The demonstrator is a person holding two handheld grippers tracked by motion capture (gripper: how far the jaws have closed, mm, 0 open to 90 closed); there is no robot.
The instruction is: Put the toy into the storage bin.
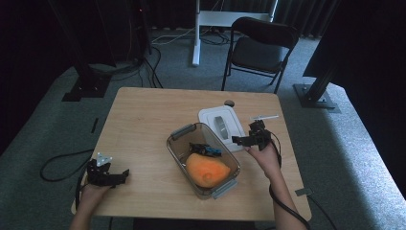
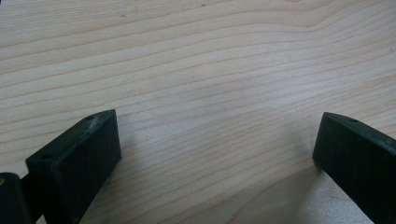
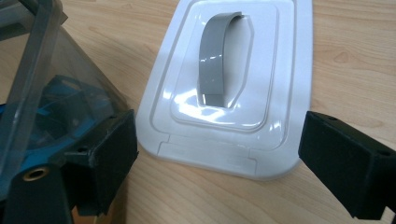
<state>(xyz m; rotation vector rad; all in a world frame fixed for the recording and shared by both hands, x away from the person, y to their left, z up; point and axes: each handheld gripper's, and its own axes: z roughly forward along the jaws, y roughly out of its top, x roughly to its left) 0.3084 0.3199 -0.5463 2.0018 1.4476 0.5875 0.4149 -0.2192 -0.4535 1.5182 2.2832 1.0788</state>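
- Two grippers are in play: the right gripper [image 1: 242, 139] has its jaws spread wide with nothing between them, hovering just past the near edge of the white lid [image 3: 233, 88], which lies flat on the table [image 1: 143, 120] straight ahead of it
- The lid is probably the thing to be handled; it looks like thin, rigid, glossy plastic, light to lift but slick, and lying flush on the wood it offers little edge to pinch
- The best hold, I judge, is the grey arched handle [image 3: 219, 56] at the lid's middle, ahead of the jaws; it stands proud of the surface, so the jaws could close across its width
- To the left of the right gripper's jaws, nearly touching one, stands the clear container [image 1: 203, 160], open on top, with an orange lump [image 1: 207, 170] and a blue and black object [image 1: 206, 149] inside
- The container wall is stiff yet could slide if nudged
- The left gripper [image 2: 210, 158] is also wide apart and empty, low over bare wood, well apart from the container
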